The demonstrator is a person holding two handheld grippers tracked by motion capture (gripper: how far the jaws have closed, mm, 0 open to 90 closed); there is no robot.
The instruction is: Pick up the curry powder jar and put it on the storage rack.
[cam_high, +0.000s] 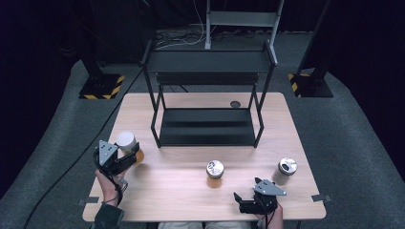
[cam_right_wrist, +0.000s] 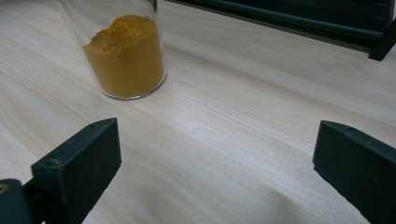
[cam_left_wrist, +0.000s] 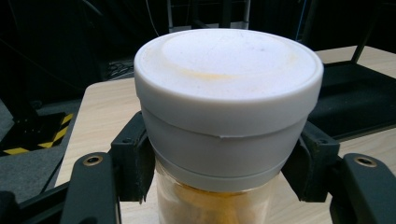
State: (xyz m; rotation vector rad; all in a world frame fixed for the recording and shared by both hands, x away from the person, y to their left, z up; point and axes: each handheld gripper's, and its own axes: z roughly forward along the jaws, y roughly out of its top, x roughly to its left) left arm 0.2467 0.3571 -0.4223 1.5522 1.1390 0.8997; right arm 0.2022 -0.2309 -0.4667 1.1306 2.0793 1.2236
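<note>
Right gripper (cam_high: 244, 202) jaws apart, nothing between; left gripper (cam_high: 130, 155) clamped on white-lidded jar (cam_left_wrist: 224, 107), left of shelf rack (cam_high: 207, 95)

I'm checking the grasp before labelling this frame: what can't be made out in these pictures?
- White-lidded jar: left gripper view cuts off its base; contents blurred.
- Left gripper: high view too small to show pad contact.
- Middle jar: right gripper view crops its top.
- Silver-topped jar: label too small in high view.
</note>
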